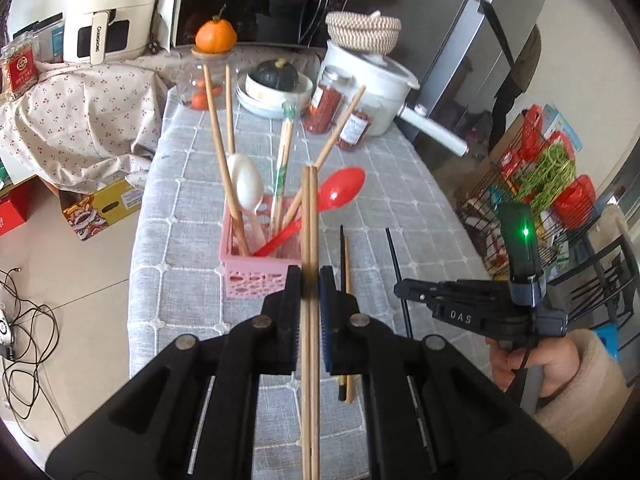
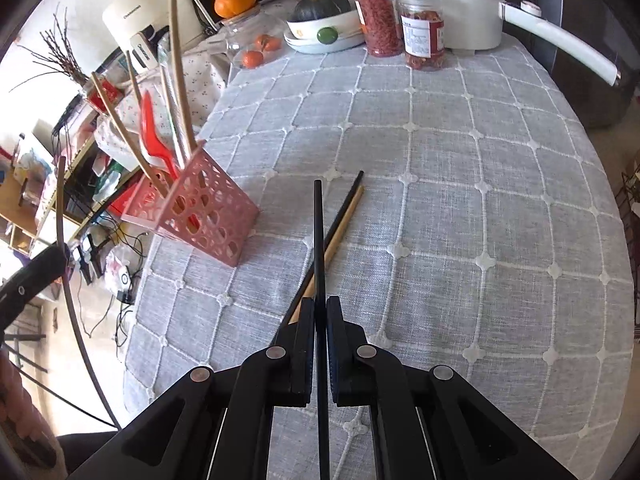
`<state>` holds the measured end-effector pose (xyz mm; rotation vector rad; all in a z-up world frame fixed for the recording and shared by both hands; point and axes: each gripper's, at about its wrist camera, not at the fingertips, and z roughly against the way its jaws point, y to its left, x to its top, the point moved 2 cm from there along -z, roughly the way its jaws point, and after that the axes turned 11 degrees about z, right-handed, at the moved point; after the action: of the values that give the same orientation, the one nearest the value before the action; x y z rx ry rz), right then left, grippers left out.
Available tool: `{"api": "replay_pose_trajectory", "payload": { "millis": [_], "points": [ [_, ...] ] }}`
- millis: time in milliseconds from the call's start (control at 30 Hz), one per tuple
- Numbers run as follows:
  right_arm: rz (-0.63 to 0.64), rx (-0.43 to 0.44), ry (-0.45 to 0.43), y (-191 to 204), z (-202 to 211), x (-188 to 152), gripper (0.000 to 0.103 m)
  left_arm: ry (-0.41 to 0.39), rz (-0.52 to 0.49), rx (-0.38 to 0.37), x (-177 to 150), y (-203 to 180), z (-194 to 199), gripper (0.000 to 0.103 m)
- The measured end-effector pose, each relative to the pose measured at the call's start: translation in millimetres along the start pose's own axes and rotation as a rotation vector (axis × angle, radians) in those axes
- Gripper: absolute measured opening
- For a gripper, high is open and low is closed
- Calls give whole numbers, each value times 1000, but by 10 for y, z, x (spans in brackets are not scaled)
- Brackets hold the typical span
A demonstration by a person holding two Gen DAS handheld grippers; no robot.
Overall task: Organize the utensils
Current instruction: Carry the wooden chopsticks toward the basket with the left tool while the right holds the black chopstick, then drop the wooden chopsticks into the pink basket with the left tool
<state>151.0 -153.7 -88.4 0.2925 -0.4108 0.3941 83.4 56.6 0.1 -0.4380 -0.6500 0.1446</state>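
In the left wrist view my left gripper is shut on a pair of wooden chopsticks, held above the grey checked tablecloth. Just beyond stands a pink basket holding several chopsticks, a white spoon and a red spoon. My right gripper is shut on one black chopstick. It also shows as the right gripper to the right of my left one. A black and a wooden chopstick lie side by side on the cloth beneath it, right of the pink basket.
At the table's far end stand two jars of red dried goods, a white pot with a long handle, stacked bowls with a dark squash and a glass jar topped by an orange. A wire rack stands right of the table.
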Motion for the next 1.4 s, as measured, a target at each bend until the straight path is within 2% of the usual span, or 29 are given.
{"api": "replay_pose_trajectory", "payload": {
  "millis": [133, 267, 467, 600, 833, 967, 1067, 1267, 1333, 1400],
  "points": [
    [15, 2, -91, 52, 277, 76, 6, -171, 47, -99, 157, 33, 237, 10],
    [38, 0, -187, 142, 547, 168, 6, -349, 99, -122, 274, 67, 331, 10],
    [70, -10, -301, 293, 801, 280, 6, -617, 96, -66, 452, 42, 372, 10],
    [94, -20, -349, 379, 916, 321, 6, -718, 79, -13, 567, 24, 286, 10],
    [106, -13, -380, 421, 981, 346, 6, -750, 46, 73, 614, 72, 6, 10],
    [97, -14, -384, 410, 966, 360, 6, -763, 26, 87, 631, 80, -91, 10],
    [96, -19, -384, 413, 962, 361, 6, -754, 24, 93, 617, 92, -197, 10],
    [90, -22, -393, 407, 996, 370, 6, -679, 12, 132, 576, 112, -369, 11],
    [88, -18, -402, 407, 1042, 384, 6, -636, 8, 130, 586, 104, -386, 21],
    [83, -15, -414, 412, 1115, 405, 6, -601, 12, 144, 585, 100, -366, 36]
  ]
}}
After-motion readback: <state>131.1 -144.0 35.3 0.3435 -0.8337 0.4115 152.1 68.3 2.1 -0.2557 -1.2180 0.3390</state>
